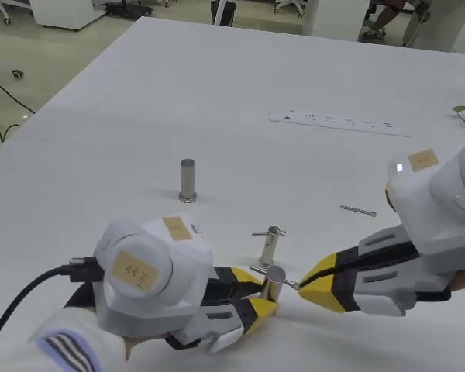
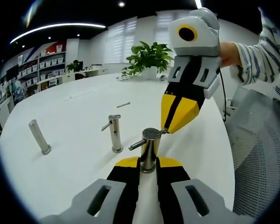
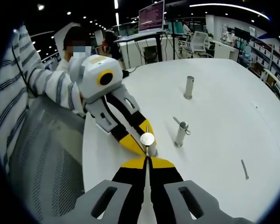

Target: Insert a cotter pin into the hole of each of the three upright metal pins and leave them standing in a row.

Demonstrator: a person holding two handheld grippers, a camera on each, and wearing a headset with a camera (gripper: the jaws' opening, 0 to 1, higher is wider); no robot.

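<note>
Head view | left gripper clamps second metal pin at 6 o'clock | right gripper pinches cotter pin (seemingly through the hole) | next: release, fetch spare cotter pin at 3 o'clock

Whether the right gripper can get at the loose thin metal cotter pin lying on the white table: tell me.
Probably yes, once freed. The loose cotter pin lies on table near the right gripper, nothing between; but its jaws are shut on another cotter pin at the nearest metal pin.

Shiny metal pins stand on a matt white table.
</note>
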